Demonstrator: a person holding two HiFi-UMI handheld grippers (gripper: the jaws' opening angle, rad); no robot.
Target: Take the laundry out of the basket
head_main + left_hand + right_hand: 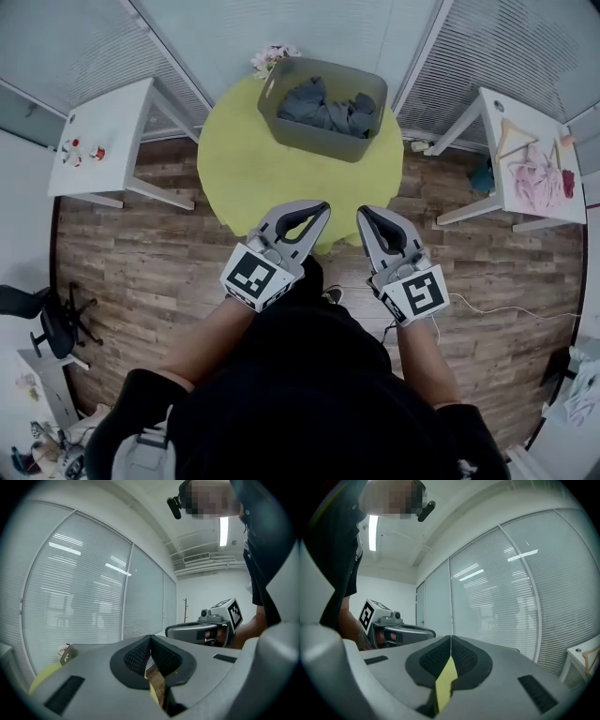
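A round yellow-green table (267,178) stands in the middle of the room on a brown wood-plank floor (141,272). On its far side sits a grey rectangular plastic basket (309,139). The crumpled dark grey-blue laundry (328,108) lies heaped inside it, filling most of the basket below the rim. A small bunch of pale flowers (274,58) shows just beyond the basket's far left corner.

The person, in a black top, holds both tools over the near edge of the table, well apart from the basket and pointing towards it. The left gripper (324,208) is on the left and the right gripper (360,214) just beside it on the right. Their tips are close together without touching.

In the left gripper view the black textured fingers (136,658) meet at their tips with nothing between them. A sliver of floor and yellow tabletop shows through the gap below. In the right gripper view the fingers (464,660) are likewise pressed together and empty, with only a strip of the yellow tabletop visible behind them. Each of these views also catches the other gripper alongside, level with it, against tall windows covered by white blinds.

A white side table (103,141) with a few small red items stands at far left. Another white table (511,202) at far right carries a wooden hanger and pink cloth.
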